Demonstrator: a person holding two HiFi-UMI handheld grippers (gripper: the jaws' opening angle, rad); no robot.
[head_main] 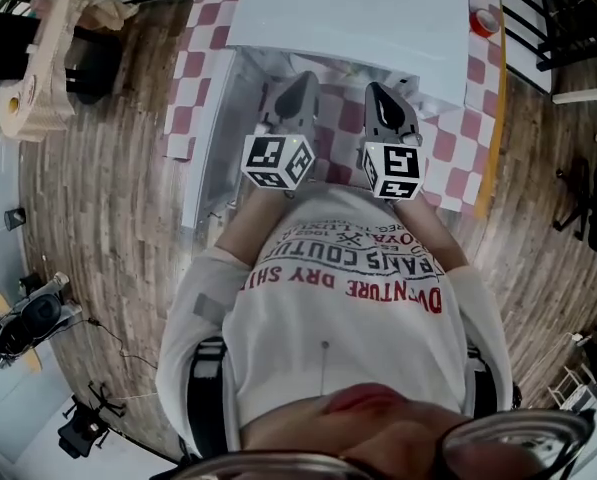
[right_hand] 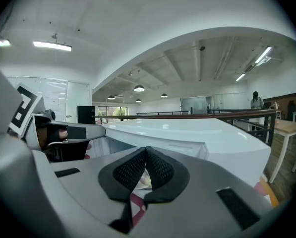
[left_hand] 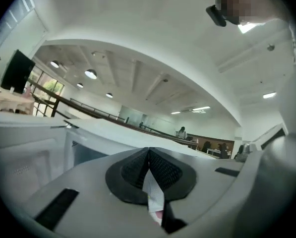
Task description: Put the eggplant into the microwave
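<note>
The white microwave [head_main: 348, 18] stands on the checked table, its door [head_main: 206, 138] swung open to the left. No eggplant shows in any view. In the head view my left gripper [head_main: 303, 83] and right gripper [head_main: 378, 93] are side by side just in front of the microwave's opening, both pointing at it. In the left gripper view the left gripper [left_hand: 148, 152] is shut with nothing between its pads, and the microwave's top [left_hand: 113, 130] lies beyond. In the right gripper view the right gripper [right_hand: 146, 152] is shut and empty, facing the microwave [right_hand: 187, 133].
A red-and-white checked cloth [head_main: 203, 38] covers the table. A small red container [head_main: 485, 20] sits at the table's far right. A brown paper bundle [head_main: 48, 58] stands on the wooden floor at the left. Black railings run along the right side.
</note>
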